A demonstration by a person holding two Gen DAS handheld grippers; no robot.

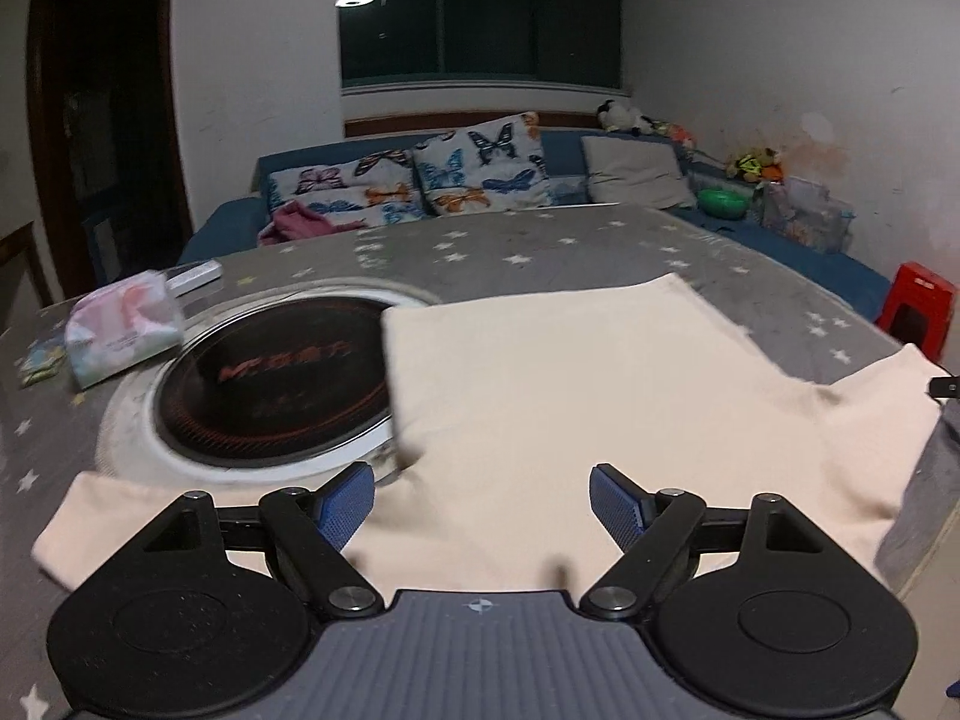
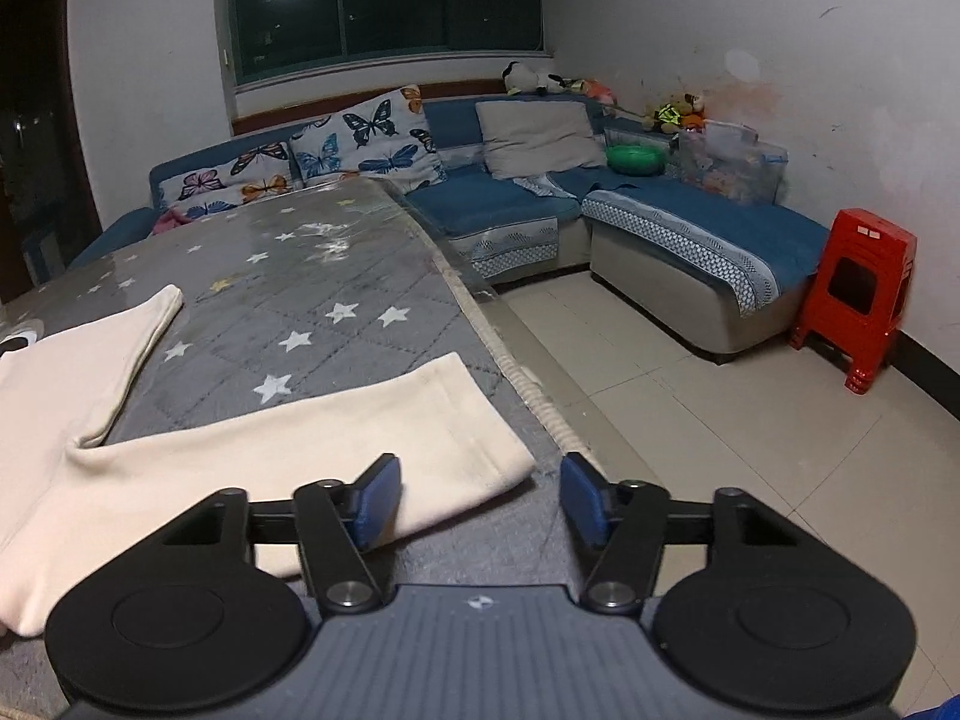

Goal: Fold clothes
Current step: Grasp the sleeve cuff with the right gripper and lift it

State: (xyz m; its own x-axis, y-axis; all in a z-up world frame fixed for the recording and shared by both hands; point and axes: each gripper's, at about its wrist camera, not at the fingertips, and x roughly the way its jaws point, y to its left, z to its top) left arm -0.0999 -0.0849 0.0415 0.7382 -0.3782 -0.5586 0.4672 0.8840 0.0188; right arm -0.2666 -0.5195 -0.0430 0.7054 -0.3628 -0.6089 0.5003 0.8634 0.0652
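Note:
A cream long-sleeved garment [image 1: 570,396] lies flat on the grey star-patterned table cover [image 1: 480,252]. Its body partly covers a round black hotplate [image 1: 270,378]. My left gripper [image 1: 483,501] is open just above the garment's near edge, with nothing between its blue pads. In the right wrist view the garment [image 2: 288,462] has one sleeve stretched toward the table's right edge. My right gripper [image 2: 480,495] is open over that sleeve's end at the table corner, and its left pad [image 2: 378,498] is above the cuff.
A tissue pack [image 1: 123,324] and a remote [image 1: 195,273] lie at the table's left. A blue corner sofa [image 2: 510,204] with butterfly cushions stands behind the table. A red plastic stool [image 2: 858,294] stands by the right wall. Tiled floor [image 2: 690,420] lies right of the table.

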